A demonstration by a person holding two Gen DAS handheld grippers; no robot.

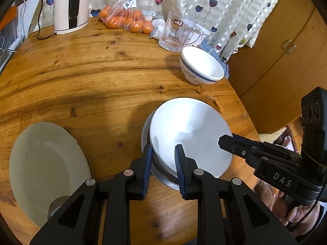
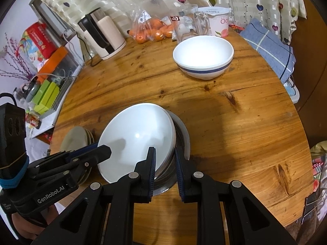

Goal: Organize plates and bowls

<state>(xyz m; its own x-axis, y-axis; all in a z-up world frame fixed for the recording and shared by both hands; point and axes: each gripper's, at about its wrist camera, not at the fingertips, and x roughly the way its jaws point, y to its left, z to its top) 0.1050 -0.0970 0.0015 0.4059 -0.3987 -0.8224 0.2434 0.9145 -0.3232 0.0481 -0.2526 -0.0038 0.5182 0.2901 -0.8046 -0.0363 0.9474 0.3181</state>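
Your left gripper [image 1: 163,153] and right gripper [image 2: 165,155] each clamp opposite rims of the white bowl [image 1: 190,134], tilted atop a metal bowl [image 2: 181,134] on the wooden table [image 1: 92,77]. The blue-banded bowl [image 2: 203,58] sits well apart; a pale plate [image 1: 47,163] lies left.

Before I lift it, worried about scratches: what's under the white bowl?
The white bowl sits tilted in a metal bowl; only its steel rim shows, the inside stays covered.
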